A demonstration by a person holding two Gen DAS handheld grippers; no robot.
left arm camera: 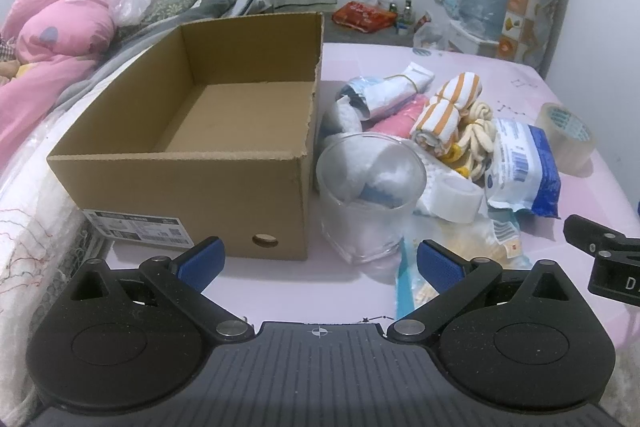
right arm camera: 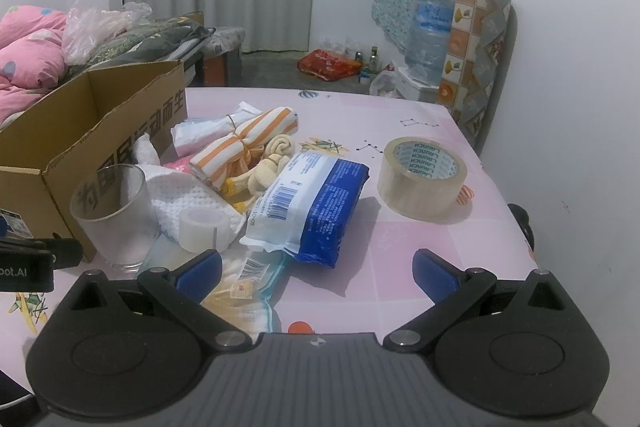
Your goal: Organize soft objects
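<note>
Soft, even indoor light with a cool violet cast in both wrist views; no window or lamp in frame. Short, diffuse shadows on the pink patterned worktop [right arm camera: 400, 247], cast toward the camera below the blue-and-white plastic packet [right arm camera: 320, 203] and beside the large roll of clear packing tape [right arm camera: 422, 179]. Faint sheen on the frosted clear glass tumbler [left arm camera: 370, 195]. Strong fisheye bending at the edges, with dark vignetted corners. Slight overall softness and compression noise; small print on the brown cardboard box [left arm camera: 192, 171] label illegible.
</note>
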